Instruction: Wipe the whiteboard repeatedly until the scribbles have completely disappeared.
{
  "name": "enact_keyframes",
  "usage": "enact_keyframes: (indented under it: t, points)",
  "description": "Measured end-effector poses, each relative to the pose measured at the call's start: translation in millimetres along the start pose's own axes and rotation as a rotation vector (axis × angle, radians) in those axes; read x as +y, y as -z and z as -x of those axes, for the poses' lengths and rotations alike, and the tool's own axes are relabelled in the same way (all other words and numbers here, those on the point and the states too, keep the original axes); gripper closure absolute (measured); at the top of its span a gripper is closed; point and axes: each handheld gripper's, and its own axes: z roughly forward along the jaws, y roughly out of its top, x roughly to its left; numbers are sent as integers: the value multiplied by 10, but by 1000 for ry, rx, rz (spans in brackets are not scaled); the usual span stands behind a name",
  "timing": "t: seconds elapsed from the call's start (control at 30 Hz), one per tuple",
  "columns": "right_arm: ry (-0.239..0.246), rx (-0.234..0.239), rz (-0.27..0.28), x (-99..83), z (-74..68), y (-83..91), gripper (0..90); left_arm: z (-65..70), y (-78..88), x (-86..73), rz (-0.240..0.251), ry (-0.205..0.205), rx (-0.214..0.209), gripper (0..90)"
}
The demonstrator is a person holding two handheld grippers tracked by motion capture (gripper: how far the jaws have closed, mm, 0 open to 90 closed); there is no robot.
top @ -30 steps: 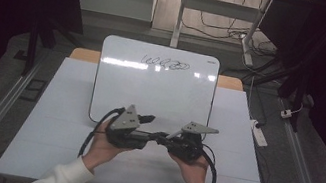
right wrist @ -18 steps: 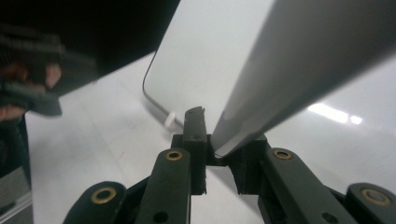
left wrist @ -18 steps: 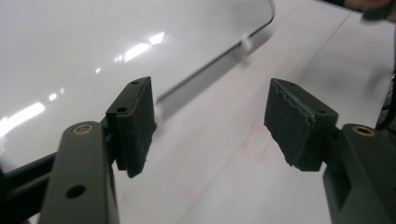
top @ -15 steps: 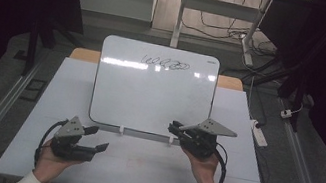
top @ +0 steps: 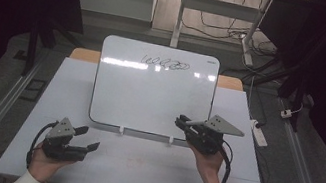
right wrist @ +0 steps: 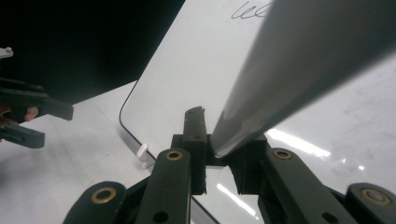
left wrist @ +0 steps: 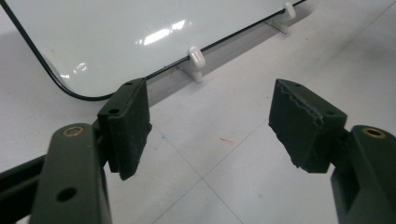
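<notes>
A white whiteboard [top: 150,94] stands tilted on the table, with a black scribble [top: 165,63] near its top edge. My right gripper [top: 180,121] hovers in front of the board's lower right part, pointing left. It is shut on a grey, blurred, pen-like stick [right wrist: 303,70] that rises up and to the right from between the jaws of that gripper [right wrist: 212,140]. My left gripper [top: 89,138] rests low at the table's front left. Its jaws have just been opening, and this gripper [left wrist: 210,126] has only bare table between them.
The board rests on small white feet [left wrist: 196,58] near the middle of the white table [top: 136,173]. A faint red mark [left wrist: 227,140] lies on the table surface. A white power strip [top: 258,131] lies on the floor at the right, and metal rails run along both sides.
The two grippers were together at the table's centre. My left hand has pulled away to the front left and lower, its jaws spread. My right gripper has shifted slightly right and up, keeping the stick.
</notes>
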Motion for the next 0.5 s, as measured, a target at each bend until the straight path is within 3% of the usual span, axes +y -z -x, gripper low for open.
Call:
enact_keyframes:
  t: [0.13,0.5]
  points:
    - [5,-12,18,85,27,-37,773,-15,-22,-7,-10,-2,-7,287]
    - [-11,-120,75,583,363,-508,773,-40,-111,-40,-41,-30,-17,286]
